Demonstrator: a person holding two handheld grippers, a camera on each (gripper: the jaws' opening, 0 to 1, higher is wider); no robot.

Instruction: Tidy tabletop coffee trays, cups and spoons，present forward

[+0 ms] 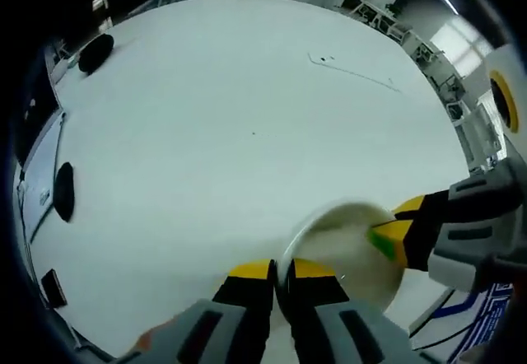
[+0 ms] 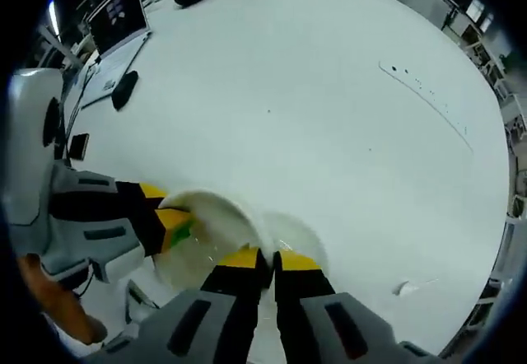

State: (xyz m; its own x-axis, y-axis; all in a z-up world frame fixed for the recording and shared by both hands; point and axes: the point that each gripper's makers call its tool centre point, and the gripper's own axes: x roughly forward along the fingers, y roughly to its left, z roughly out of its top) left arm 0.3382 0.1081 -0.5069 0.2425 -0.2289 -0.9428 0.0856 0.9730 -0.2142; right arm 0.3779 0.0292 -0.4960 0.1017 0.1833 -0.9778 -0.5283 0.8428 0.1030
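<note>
White and glossy, the round ceramic cup point(image 1: 350, 253) sits on the white tabletop point(image 1: 247, 117) right at our fingertips, with both tools pinching its rim from opposite sides. Our left gripper point(image 1: 282, 272) is clenched on the near edge. Our right gripper point(image 2: 263, 259) is clamped on the rim too, beside a pale round saucer point(image 2: 300, 236). A small white spoon point(image 2: 408, 286) lies well to the right's side.
</note>
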